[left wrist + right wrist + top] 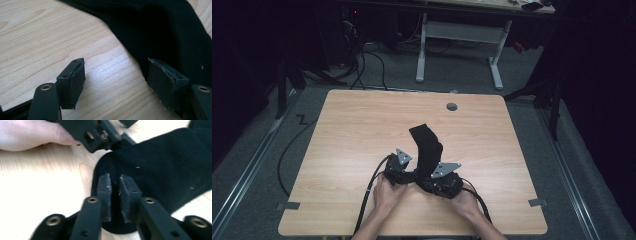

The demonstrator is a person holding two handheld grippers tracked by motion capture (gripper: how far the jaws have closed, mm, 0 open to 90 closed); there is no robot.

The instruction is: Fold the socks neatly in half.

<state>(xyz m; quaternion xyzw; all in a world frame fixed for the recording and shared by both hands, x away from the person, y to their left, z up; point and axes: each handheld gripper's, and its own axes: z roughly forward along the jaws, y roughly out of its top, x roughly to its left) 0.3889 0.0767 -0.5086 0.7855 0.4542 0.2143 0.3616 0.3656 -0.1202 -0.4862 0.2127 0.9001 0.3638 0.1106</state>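
Sock (426,145): It is a black sock. It lies on the table (347,130), just in front of your two hands. The far end lies flat and points away from you. The near end bends back toward your grippers.

Left gripper (401,167): Your left jaws are wide apart and hold nothing. In the left gripper view the bare wood shows between them. The sock's edge (155,32) lies right by one jaw. You cannot tell if that jaw touches it.

Right gripper (115,195): Your right jaws have a small gap between them. They sit over the round end of the sock (160,170). A thin bit of sock may be in the gap, but the pads do not look like they squeeze it. So count this one as let go.

Done so far: The sock is laid out on the table with a bend in it. It looks like you are folding or straightening it. Both grippers are down low at the near end.

Still to do: Neither gripper has a firm hold now. You likely need to pinch the near end again. Then you can pull it flat or fold it over the far end.
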